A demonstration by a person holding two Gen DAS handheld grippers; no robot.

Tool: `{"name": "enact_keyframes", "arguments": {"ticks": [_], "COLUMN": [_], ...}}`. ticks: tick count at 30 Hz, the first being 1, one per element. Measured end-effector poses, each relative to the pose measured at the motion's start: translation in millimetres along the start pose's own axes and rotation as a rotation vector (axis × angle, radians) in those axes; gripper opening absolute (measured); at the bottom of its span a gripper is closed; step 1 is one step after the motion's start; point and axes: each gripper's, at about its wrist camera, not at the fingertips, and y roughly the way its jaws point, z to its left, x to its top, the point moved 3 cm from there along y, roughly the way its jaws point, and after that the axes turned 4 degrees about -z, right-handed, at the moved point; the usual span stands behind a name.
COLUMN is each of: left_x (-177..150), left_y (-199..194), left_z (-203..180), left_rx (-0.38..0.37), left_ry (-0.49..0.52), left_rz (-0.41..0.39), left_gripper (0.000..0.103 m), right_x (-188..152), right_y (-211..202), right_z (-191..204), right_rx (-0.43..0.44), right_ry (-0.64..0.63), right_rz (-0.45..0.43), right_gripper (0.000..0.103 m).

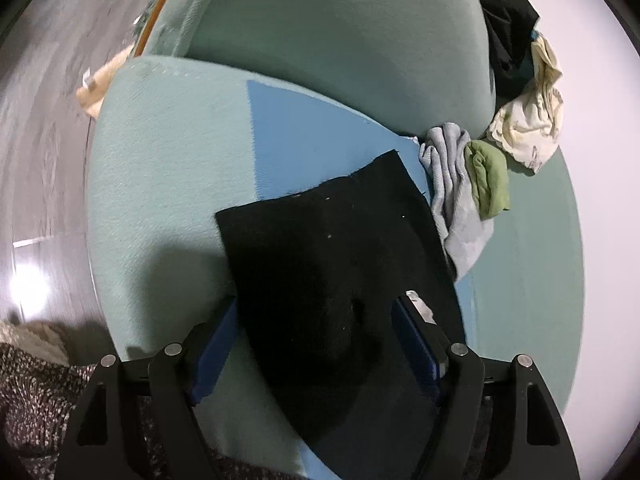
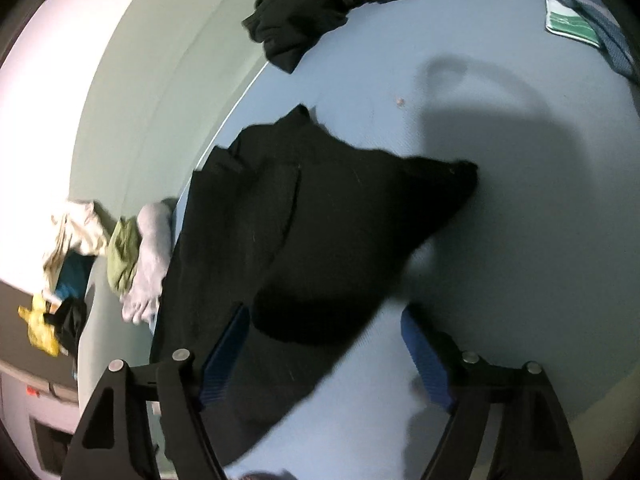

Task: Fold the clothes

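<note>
Black garment point(image 2: 320, 240) lies flat on the blue sheet point(image 2: 500, 240), long axis running away between both grippers' spread jaws.

Home bedroom: bed w/ blue sheet point(image 2: 500, 240), teal pillows point(image 1: 340, 40), loose clothes pile point(image 1: 528, 120), wood-look floor point(image 1: 44, 120).
</note>
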Motion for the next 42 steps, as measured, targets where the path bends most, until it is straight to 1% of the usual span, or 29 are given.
{"name": "enact_keyframes", "arguments": {"ticks": [1, 2, 3, 4, 5, 6, 8, 9, 11, 14, 15, 16, 18, 21, 24, 29, 31, 32, 33, 35, 36, 38, 42], "left_x": [0.3, 0.7, 1.0, 1.1, 3.1, 4.3, 6.3, 6.7, 7.8, 13.9, 16.6, 18.5, 19.5, 13.7, 15.5, 27.4, 31.7, 33.3, 35.4, 40.8, 43.0, 46.5, 51.5], "left_y": [1.1, 3.1, 6.3, 8.3, 9.2, 7.7, 3.6, 0.8, -5.9, -19.9, -25.5, -32.2, -45.4, -62.6, -67.3, -59.8, -55.7, -53.7, -52.7, -51.5, -50.0, -44.9, -28.8], "left_z": [0.1, 1.0, 3.8, 7.6, 13.6, 18.2, 26.5, 26.2, 23.0, 20.1, 20.0, 19.5, 19.3, 22.2, 16.3, -7.3, -15.6, -18.3, -19.8, -24.4, -27.6, -34.6, -46.1], "left_rx": [0.007, 0.015, 0.023, 0.012, -0.013, -0.031, -0.062, -0.072, -0.084, -0.138, -0.152, -0.146, -0.130, -0.134, -0.166, -0.237, -0.287, -0.320, -0.334, -0.326, -0.322, -0.327, -0.307], "left_ry": [-0.005, -0.011, -0.024, -0.042, -0.076, -0.095, -0.127, -0.112, -0.064, -0.049, -0.042, -0.008, 0.062, 0.109, 0.092, 0.016, -0.035, -0.065, -0.090, -0.085, -0.081, -0.088, -0.106], "left_rz": [-0.006, -0.004, 0.014, 0.034, 0.061, 0.078, 0.108, 0.122, 0.149, 0.220, 0.240, 0.252, 0.277, 0.331, 0.358, 0.394, 0.425, 0.455, 0.477, 0.483, 0.486, 0.504, 0.506], "left_gripper": [0.065, 0.046, 0.027, 0.022, 0.019, 0.015, 0.013, 0.012, 0.012, 0.012, 0.012, 0.012, 0.012, 0.012, 0.012, 0.012, 0.012, 0.012, 0.012, 0.012, 0.012, 0.012, 0.012], "right_x": [2.7, 4.4, 5.6, 6.1, 6.4, 6.1, 5.6, 5.4, 5.6, 5.0, 2.8, -1.1, -11.8, -27.7, -28.7, -5.3, 4.7, 8.8, 12.7, 20.0, 22.3, 26.2, 38.6], "right_y": [3.7, 6.8, 10.2, 13.1, 12.4, 9.0, 1.7, -4.3, -20.7, -51.4, -63.5, -75.0, -96.6, -115.1, -120.4, -119.4, -120.5, -119.0, -117.7, -115.7, -115.8, -113.6, -97.5], "right_z": [3.6, 6.5, 11.0, 16.1, 17.7, 17.3, 15.7, 13.3, 9.6, 11.4, 11.3, 8.2, -3.9, -20.9, -26.3, 0.9, 8.5, 11.4, 12.0, 13.2, 14.8, 21.0, 42.5], "right_rx": [-0.029, -0.063, -0.098, -0.127, -0.132, -0.117, -0.085, -0.058, 0.008, 0.051, 0.058, 0.060, 0.058, 0.047, 0.045, 0.078, 0.090, 0.102, 0.114, 0.132, 0.132, 0.126, 0.099], "right_ry": [-0.003, -0.010, -0.019, -0.033, -0.042, -0.041, -0.032, -0.007, 0.054, 0.067, 0.051, 0.040, 0.035, 0.069, 0.094, 0.051, 0.047, 0.065, 0.093, 0.139, 0.141, 0.137, 0.110], "right_rz": [-0.004, -0.007, -0.012, -0.017, -0.013, -0.005, 0.011, 0.020, 0.024, -0.007, -0.015, -0.008, 0.031, 0.066, 0.074, 0.034, 0.024, 0.025, 0.027, 0.028, 0.022, 0.015, 0.015], "right_gripper": [0.082, 0.075, 0.058, 0.051, 0.042, 0.030, 0.020, 0.018, 0.016, 0.016, 0.016, 0.016, 0.016, 0.016, 0.016, 0.016, 0.016, 0.016, 0.016, 0.016, 0.016, 0.016, 0.016]}}
